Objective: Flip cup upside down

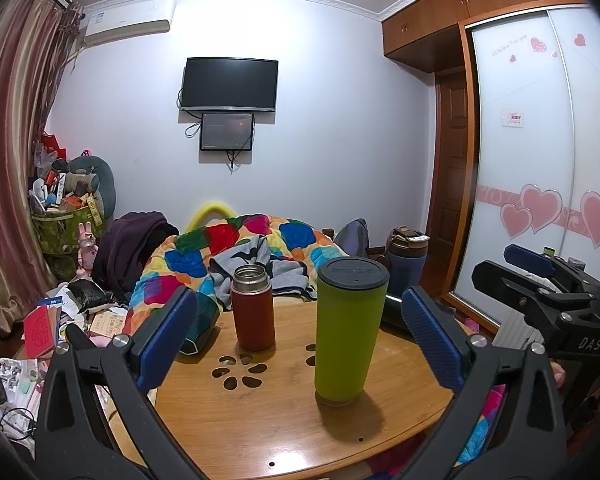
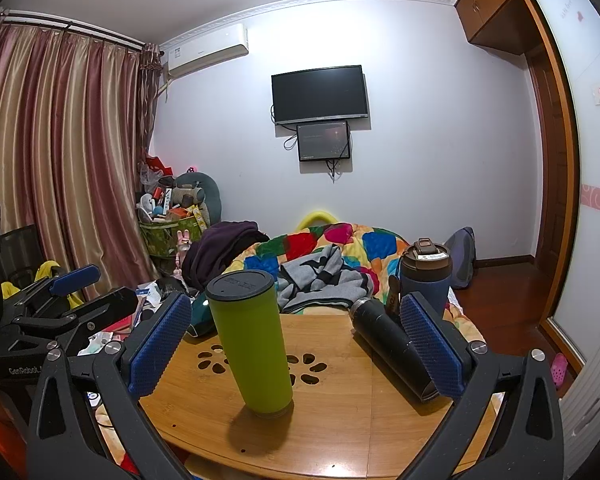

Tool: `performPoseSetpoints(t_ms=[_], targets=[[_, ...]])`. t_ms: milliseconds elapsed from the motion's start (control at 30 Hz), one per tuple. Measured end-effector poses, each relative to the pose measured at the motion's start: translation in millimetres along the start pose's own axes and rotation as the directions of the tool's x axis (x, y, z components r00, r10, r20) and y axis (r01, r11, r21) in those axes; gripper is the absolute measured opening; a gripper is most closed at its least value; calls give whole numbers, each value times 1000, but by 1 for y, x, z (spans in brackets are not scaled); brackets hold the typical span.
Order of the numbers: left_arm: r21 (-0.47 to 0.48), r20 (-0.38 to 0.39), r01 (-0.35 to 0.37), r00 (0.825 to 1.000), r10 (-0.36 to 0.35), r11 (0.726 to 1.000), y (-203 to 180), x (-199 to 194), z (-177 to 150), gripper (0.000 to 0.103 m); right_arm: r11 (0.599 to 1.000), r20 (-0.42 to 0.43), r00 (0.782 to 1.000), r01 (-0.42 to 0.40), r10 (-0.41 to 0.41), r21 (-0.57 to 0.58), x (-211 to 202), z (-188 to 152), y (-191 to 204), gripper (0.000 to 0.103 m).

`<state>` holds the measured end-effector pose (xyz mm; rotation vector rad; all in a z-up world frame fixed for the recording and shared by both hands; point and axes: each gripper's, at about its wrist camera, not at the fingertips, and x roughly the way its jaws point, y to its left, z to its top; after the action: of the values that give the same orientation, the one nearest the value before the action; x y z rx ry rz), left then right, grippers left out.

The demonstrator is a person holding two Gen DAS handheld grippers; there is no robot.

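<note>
Standing upright on table [image 1: 260, 432], green cup [image 1: 350, 332] btwn spread left fingers [image 1: 164, 336], untouched; right fingers [image 2: 160, 344] spread too.

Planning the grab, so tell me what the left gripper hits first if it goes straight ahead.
Probably the green cup: it stands upright on the table, right of centre between the open left gripper's fingers. The red flask stands farther back, left of it. Depth is uncertain.

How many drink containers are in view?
4: green tumbler upright centre-table; red flask upright behind it; black bottle lying on table's right; navy mug standing behind that. Others may be hidden.
</note>
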<state>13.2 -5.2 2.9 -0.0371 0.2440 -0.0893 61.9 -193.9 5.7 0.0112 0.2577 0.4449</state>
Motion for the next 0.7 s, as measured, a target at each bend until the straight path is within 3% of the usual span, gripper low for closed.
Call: performPoseSetpoints(t_ms=[700], targets=[[-3, -1, -5, 1000, 5, 1000, 1, -1, -1, 103, 1000, 0, 1000, 0, 0, 4, 0, 1, 0, 103]])
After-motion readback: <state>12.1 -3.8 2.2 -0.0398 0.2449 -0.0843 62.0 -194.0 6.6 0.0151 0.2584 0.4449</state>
